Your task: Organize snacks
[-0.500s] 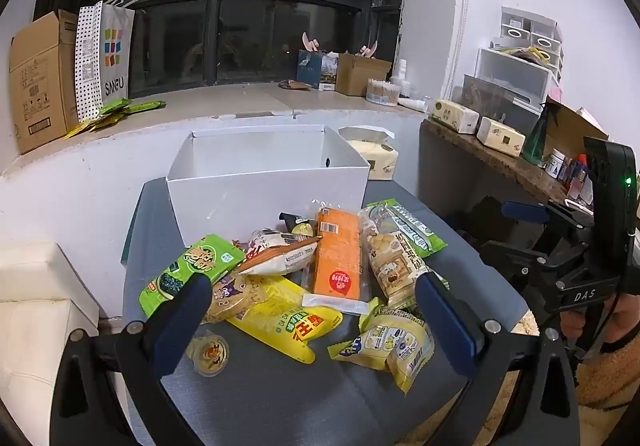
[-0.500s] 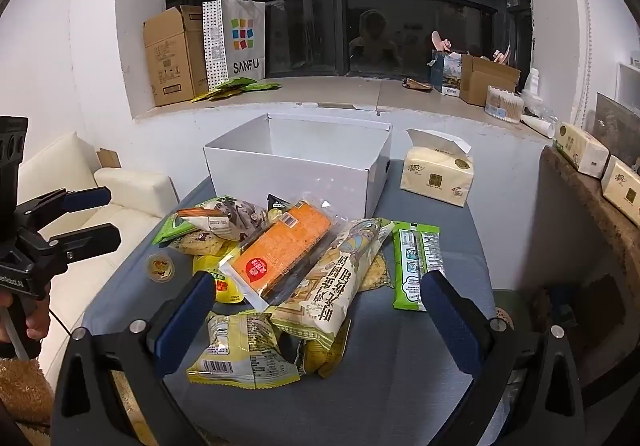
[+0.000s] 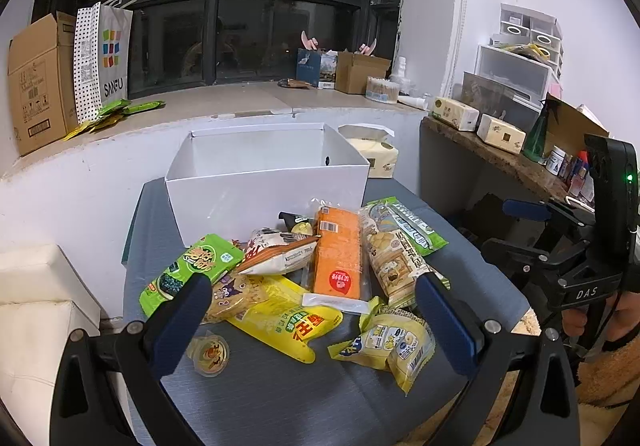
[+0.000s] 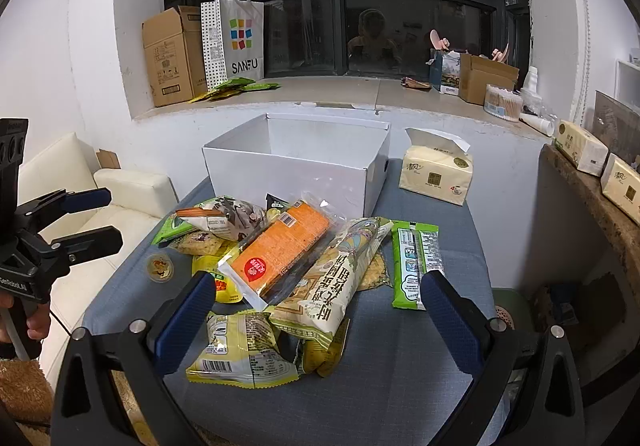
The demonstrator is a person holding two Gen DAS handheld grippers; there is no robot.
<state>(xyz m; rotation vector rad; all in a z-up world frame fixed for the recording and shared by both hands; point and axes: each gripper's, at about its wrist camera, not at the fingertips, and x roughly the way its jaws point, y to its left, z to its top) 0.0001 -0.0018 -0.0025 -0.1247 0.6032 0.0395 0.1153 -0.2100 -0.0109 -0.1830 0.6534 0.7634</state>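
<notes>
A heap of snack packets [image 4: 280,278] lay on the blue-grey table [image 4: 400,386], just in front of an open white box [image 4: 296,170]. On top sat an orange cracker pack [image 4: 280,250] in clear wrap with a red round sticker and a barcode. A long cream packet [image 4: 340,278] with large Chinese characters leaned beside it, and a green bar packet [image 4: 414,262] lay apart to the right. A yellow bag [image 3: 288,318] with red characters, a green bag [image 3: 192,266] and a small jelly cup [image 3: 208,356] sat on the left side. Most small print was too fine to read, and several packets were half buried.

The left gripper [image 3: 316,322] hovered over the near side of the heap, jaws wide apart and holding nothing. The right gripper [image 4: 320,318] did likewise, jaws spread.

A tissue pack [image 4: 436,174] stood beside the box. On the windowsill, a paper bag [image 4: 236,42] read "SANFU" next to a cardboard carton [image 4: 172,54].
</notes>
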